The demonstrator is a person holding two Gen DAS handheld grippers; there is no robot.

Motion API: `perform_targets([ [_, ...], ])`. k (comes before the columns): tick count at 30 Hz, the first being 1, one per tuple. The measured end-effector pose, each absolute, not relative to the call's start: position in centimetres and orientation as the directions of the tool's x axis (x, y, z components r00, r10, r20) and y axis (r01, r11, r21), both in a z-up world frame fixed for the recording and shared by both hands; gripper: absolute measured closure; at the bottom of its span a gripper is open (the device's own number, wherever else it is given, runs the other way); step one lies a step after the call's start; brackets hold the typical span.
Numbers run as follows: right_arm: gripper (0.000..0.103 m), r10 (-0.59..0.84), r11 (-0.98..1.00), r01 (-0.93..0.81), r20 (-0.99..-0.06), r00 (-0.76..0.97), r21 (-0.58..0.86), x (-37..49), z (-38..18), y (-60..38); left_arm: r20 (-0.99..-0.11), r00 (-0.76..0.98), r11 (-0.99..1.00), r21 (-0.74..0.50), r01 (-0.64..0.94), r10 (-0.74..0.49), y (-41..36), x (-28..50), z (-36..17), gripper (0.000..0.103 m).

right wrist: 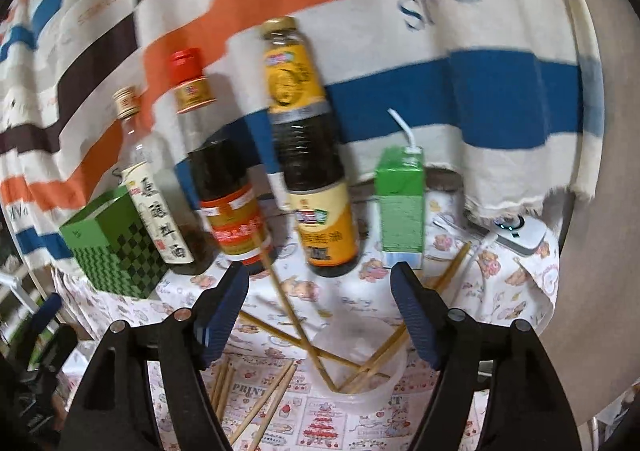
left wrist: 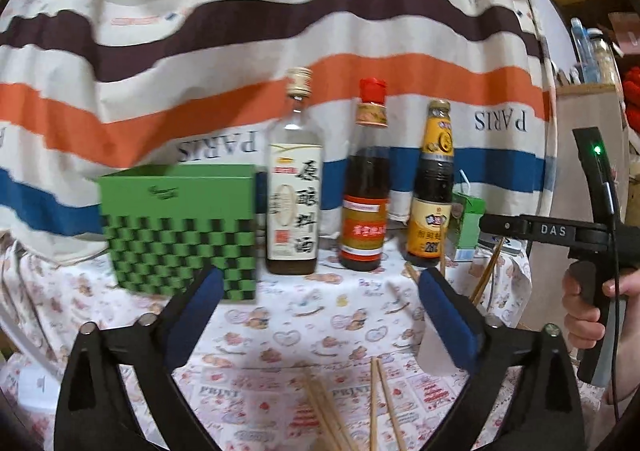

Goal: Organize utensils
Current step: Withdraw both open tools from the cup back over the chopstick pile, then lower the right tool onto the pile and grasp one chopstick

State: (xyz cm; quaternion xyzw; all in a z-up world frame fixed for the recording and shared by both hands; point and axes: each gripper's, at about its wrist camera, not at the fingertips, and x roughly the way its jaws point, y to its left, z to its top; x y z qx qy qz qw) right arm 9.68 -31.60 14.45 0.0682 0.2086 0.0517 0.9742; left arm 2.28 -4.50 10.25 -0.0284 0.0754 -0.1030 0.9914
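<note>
Both grippers, left (left wrist: 320, 315) & right (right wrist: 320, 315), spread wide, nothing held; chopsticks (right wrist: 256, 407) loose on tablecloth (left wrist: 280, 339) below, others propped in clear tub (right wrist: 360, 363), apparently collection pt; bottles & green box (left wrist: 176, 227) parked at back, out of the way.

Green-black checkered box (left wrist: 180, 231), striped curtain (left wrist: 240, 31)

PARIS on striped cloth (left wrist: 360, 31) (upside down); DAS on right claw (left wrist: 554, 230).
</note>
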Motion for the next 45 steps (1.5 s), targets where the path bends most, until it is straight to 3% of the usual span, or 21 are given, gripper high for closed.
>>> perform_targets([
  [10,0.026,0.199,0.978,-0.151,-0.442,0.875,0.142,4.7,13.0,-27.4,-0.172,0.976,0.990,-0.046,0.130,-0.136,-2.3,-0.4,7.9,0.001],
  [19,0.024,0.213,0.971,-0.138,-0.448,0.868,0.195,2.1,7.1,-27.2,-0.231,0.968,0.995,-0.050,0.087,-0.096,-0.8,-0.7,4.9,0.001],
  [25,0.024,0.178,0.981,-0.098,-0.568,0.803,0.167,4.4,3.1,-27.0,-0.303,0.950,0.997,-0.021,0.072,-0.075,-1.3,0.9,3.1,0.001],
  [29,0.024,0.230,0.969,-0.119,-0.619,0.751,0.215,5.2,1.7,-27.2,-0.328,0.941,0.995,0.006,0.095,-0.088,-2.1,1.3,2.0,0.000],
  [35,0.024,0.214,0.970,-0.075,-0.663,0.718,0.233,6.2,-0.3,-27.1,-0.418,0.903,0.995,-0.027,0.098,-0.100,-2.2,2.7,1.0,0.001],
  [39,0.024,0.211,0.974,-0.091,-0.678,0.704,0.209,6.3,-0.8,-26.4,-0.527,0.850,0.999,0.039,0.023,0.001,-2.3,4.6,-0.6,0.001],
  [42,0.024,0.236,0.971,-0.134,-0.686,0.688,0.201,6.0,-1.0,-25.4,-0.574,0.819,0.999,0.042,0.033,-0.003,-2.1,5.7,-1.9,0.001],
  [45,0.024,0.288,0.957,-0.188,-0.701,0.652,0.219,5.7,-1.6,-24.0,-0.588,0.809,1.000,-0.019,0.021,-0.028,-1.0,5.9,-1.8,0.001],
])
